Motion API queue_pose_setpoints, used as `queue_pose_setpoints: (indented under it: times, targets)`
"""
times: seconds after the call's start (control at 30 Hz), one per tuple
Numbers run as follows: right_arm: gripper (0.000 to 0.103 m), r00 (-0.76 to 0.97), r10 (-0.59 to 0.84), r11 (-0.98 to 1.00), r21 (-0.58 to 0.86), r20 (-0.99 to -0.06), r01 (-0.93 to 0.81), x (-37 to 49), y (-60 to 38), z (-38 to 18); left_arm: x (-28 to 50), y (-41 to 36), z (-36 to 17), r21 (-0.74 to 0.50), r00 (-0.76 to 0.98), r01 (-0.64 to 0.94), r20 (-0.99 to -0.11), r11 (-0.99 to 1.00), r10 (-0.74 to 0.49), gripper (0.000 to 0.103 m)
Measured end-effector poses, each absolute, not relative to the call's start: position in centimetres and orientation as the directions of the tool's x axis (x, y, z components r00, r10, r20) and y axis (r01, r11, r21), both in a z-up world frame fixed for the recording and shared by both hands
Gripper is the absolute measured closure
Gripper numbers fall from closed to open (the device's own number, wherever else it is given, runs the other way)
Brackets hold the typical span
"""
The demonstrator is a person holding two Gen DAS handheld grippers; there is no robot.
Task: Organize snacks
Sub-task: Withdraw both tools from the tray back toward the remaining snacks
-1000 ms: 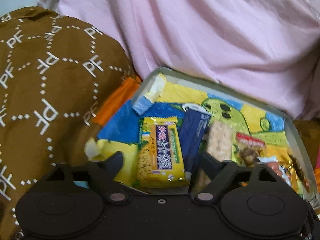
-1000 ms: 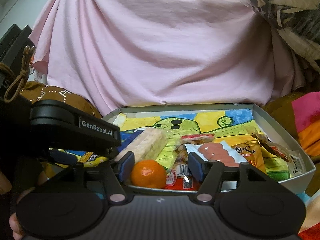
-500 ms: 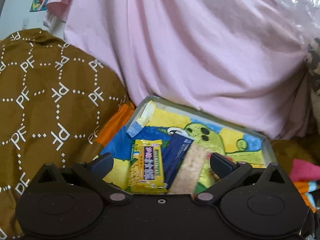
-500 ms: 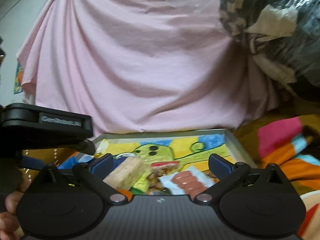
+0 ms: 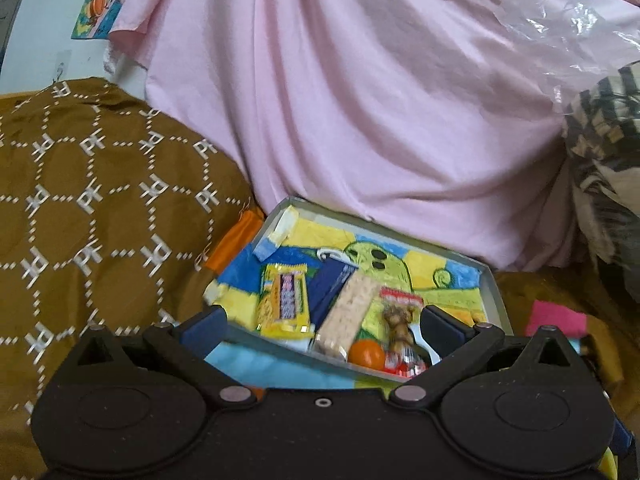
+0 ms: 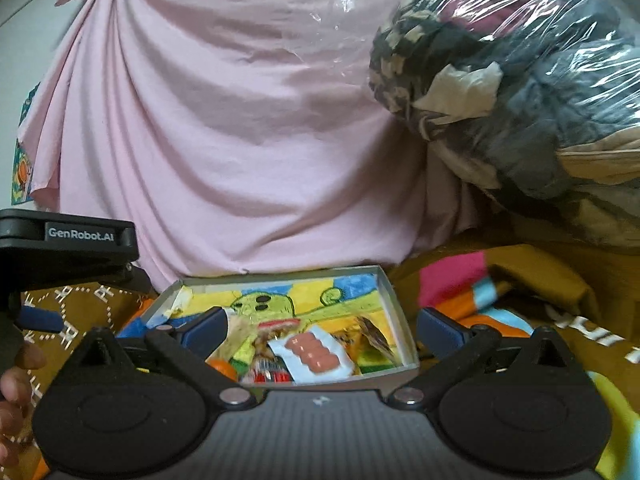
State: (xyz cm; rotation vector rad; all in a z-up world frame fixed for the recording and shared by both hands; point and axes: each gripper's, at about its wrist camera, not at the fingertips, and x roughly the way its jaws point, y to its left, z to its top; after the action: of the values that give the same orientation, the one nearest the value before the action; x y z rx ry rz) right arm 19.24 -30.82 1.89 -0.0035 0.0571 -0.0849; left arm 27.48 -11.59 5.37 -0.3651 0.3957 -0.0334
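Pink draped cloth (image 5: 360,112) backs a shallow grey cardboard tray (image 5: 276,216) of snacks; wide-open, empty left tongs (image 5: 320,326) and right tongs (image 6: 322,326) hover before it.

Snacks (image 5: 282,302) lie in the box (image 5: 494,300) — sheet (image 5: 360,100) behind.

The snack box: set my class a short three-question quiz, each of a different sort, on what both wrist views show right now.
1. True or false: the left gripper is shut on the yellow bar.
2. Which lies nearest the box's front wall? A) orange B) blue packet C) yellow bar
3. Fill in: the right gripper is ____.

Key: 1 false, both grippers are open and hold nothing; 2 A; 3 open.
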Motion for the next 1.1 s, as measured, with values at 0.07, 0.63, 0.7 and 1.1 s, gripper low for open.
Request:
queue_pose_setpoints:
  times: [0.07,0.63,0.7,1.1]
  targets:
    - [0.000,0.994,-0.093,0.996,-0.005,-0.062,0.093,18.2,-30.9,2.1,26.1,-11.1,5.2,-0.348,0.922,-0.036,-0.373,0.937,-0.104,0.001]
    - [0.000,0.989,-0.116,0.993,-0.022,-0.086,0.115,11.5,-29.2,1.6,19.8,-7.0,4.0,-0.349,0.911,-0.083,-0.405,0.934,-0.071,0.001]
    - [0.000,0.989,-0.110,0.994,-0.023,-0.096,0.108,11.1,-29.0,1.3,19.5,-6.9,3.9,-0.337,0.911,-0.081,-0.407,0.938,-0.068,0.001]
    - [0.000,0.986,-0.069,0.997,-0.037,-0.153,0.064,8.9,-27.4,0.1,16.5,-4.4,2.8,-0.264,0.902,-0.114,-0.431,0.958,-0.012,0.001]
